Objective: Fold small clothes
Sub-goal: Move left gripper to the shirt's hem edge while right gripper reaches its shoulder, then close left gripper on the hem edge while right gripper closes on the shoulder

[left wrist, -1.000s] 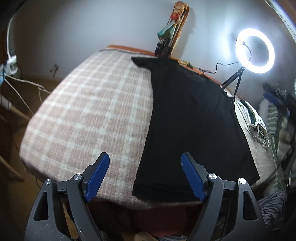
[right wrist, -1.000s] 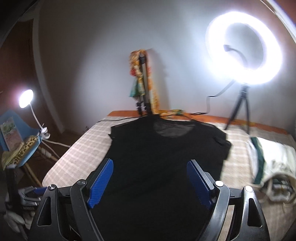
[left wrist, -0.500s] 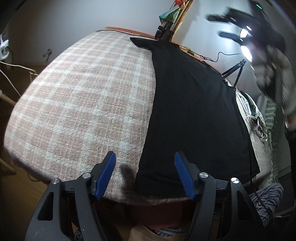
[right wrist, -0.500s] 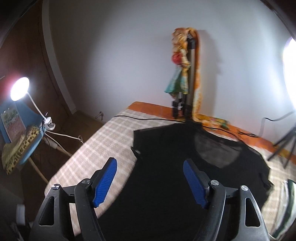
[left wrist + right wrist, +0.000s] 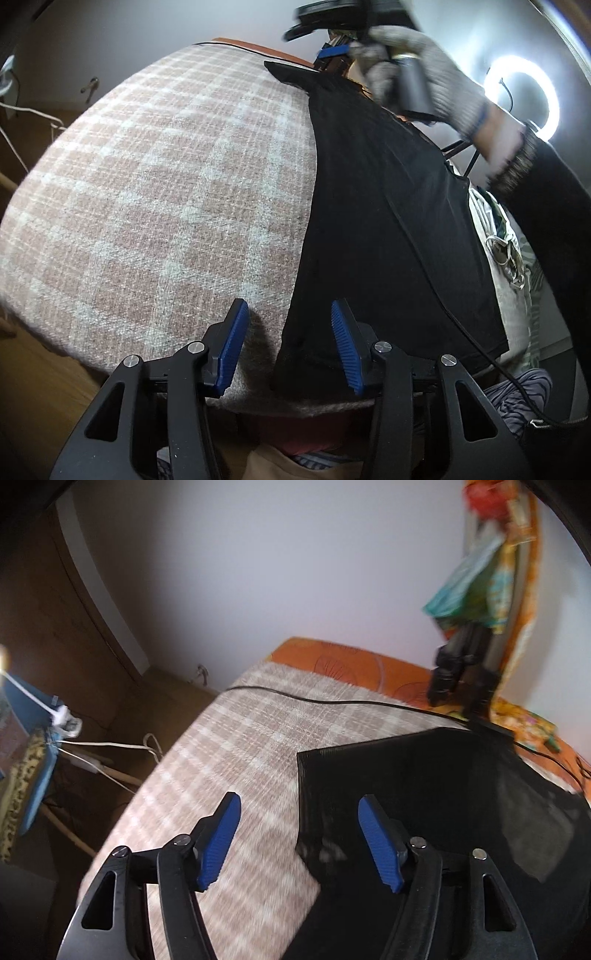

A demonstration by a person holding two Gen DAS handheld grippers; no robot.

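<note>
Both grippers have closed in on the black shirt's left edge over the past second, the left dropping to the hem, the right swinging across to the sleeve.

Left wrist view: the left gripper [image 5: 286,345], its blue pads spread wide and holding nothing, straddles the near left corner of the black shirt [image 5: 388,229], which lies flat on the checked blanket [image 5: 166,192] along the bed's right half, hem at the near edge. A gloved right hand [image 5: 424,74] hovers blurred over the collar end, a ring light [image 5: 522,94] glowing behind it.

Right wrist view: the right gripper [image 5: 299,840], likewise wide open and empty, hangs over the shirt's left sleeve corner [image 5: 406,794]. A black cable [image 5: 332,701] crosses the blanket's far edge toward a tripod [image 5: 461,672] draped with bright cloth.
</note>
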